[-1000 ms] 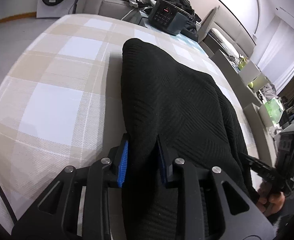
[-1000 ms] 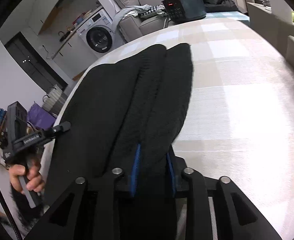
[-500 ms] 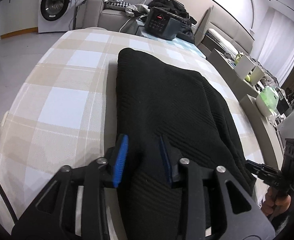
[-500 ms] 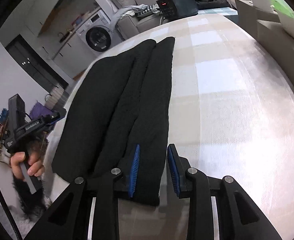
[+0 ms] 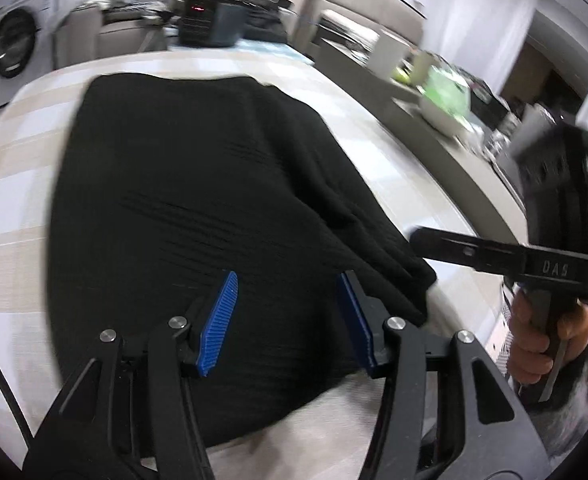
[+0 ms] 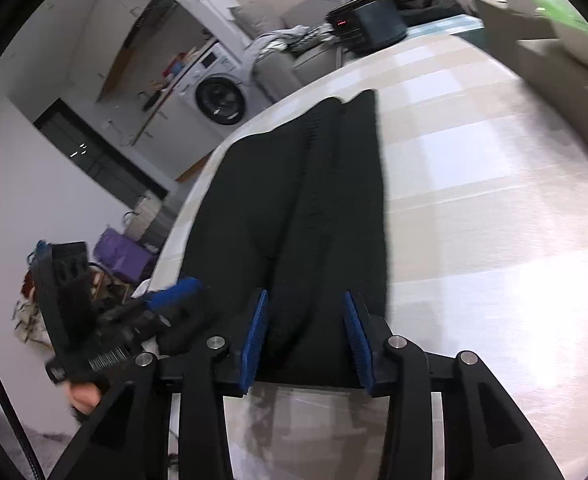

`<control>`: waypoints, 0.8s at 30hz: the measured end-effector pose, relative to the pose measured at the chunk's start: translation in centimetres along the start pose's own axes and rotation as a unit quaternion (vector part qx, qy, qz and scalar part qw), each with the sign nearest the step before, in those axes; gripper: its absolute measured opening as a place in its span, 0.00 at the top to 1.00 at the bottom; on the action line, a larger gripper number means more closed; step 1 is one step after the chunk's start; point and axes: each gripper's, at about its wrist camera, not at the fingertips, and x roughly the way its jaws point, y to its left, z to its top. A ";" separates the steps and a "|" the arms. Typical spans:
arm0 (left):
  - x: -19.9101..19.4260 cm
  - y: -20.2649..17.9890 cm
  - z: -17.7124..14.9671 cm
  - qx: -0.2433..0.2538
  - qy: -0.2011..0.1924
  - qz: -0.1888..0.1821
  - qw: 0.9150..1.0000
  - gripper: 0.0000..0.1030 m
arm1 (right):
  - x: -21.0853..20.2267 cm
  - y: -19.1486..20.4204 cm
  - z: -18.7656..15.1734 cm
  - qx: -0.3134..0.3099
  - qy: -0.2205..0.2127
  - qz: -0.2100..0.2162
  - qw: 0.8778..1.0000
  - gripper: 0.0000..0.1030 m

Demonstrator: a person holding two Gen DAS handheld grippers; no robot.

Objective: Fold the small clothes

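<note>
A black knit garment (image 5: pixel 198 200) lies folded lengthwise on the checked tablecloth (image 6: pixel 473 184), running from the near edge of the tabletop toward the far edge, where a dark appliance (image 5: pixel 210 20) with a red display stands.

The left gripper (image 5: pixel 286 320) has just been opening; its 2 blue pads (image 5: pixel 220 320) stand spread above the garment's near end, the cloth seen between them but not pinched. The left wrist view is motion-blurred, so the knit's near hem is hard to make out.

The right gripper (image 6: pixel 305 336) has also just been opening, its pads apart over the garment's near end, seemingly clear of the fabric. Its lower arms are cut off by the frame.

The person's hand (image 5: pixel 545 332) grips the right tool's handle, partly hidden behind it.
</note>
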 end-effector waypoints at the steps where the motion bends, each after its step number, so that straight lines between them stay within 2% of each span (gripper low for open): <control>1: 0.6 -0.6 -0.3 0.006 0.008 0.002 1.000 0.52 | 0.9 0.5 0.3 -0.004 0.008 0.002 1.000 0.61; 5: 1.2 -2.7 -1.5 0.056 0.002 0.038 0.998 0.48 | 3.1 0.3 0.8 0.006 0.028 -0.008 1.000 0.61; 10: 0.9 -2.5 -1.5 0.044 0.012 0.019 0.999 0.46 | 4.7 0.3 2.3 0.003 0.016 -0.007 1.000 0.63; 12: 0.7 -2.2 -1.4 0.042 0.013 0.015 0.999 0.46 | 5.9 0.6 3.1 -0.009 0.015 -0.023 1.000 0.69; 14: 0.4 -1.9 -1.5 0.037 0.010 0.011 0.999 0.46 | 6.5 0.5 3.1 -0.017 0.018 -0.039 0.999 0.85; 16: 0.1 -1.5 -1.3 0.030 0.005 0.005 1.000 0.46 | 6.9 0.8 3.3 -0.030 0.014 -0.052 0.998 0.94; 21: -1.4 -1.6 -0.3 0.021 -0.016 -0.013 1.000 0.46 | 2.9 2.8 4.3 -0.071 -0.045 -0.049 0.995 0.95; 24: -1.3 -2.5 0.2 0.034 -0.021 -0.019 0.999 0.46 | 1.7 2.6 5.0 -0.078 -0.064 -0.071 0.992 0.95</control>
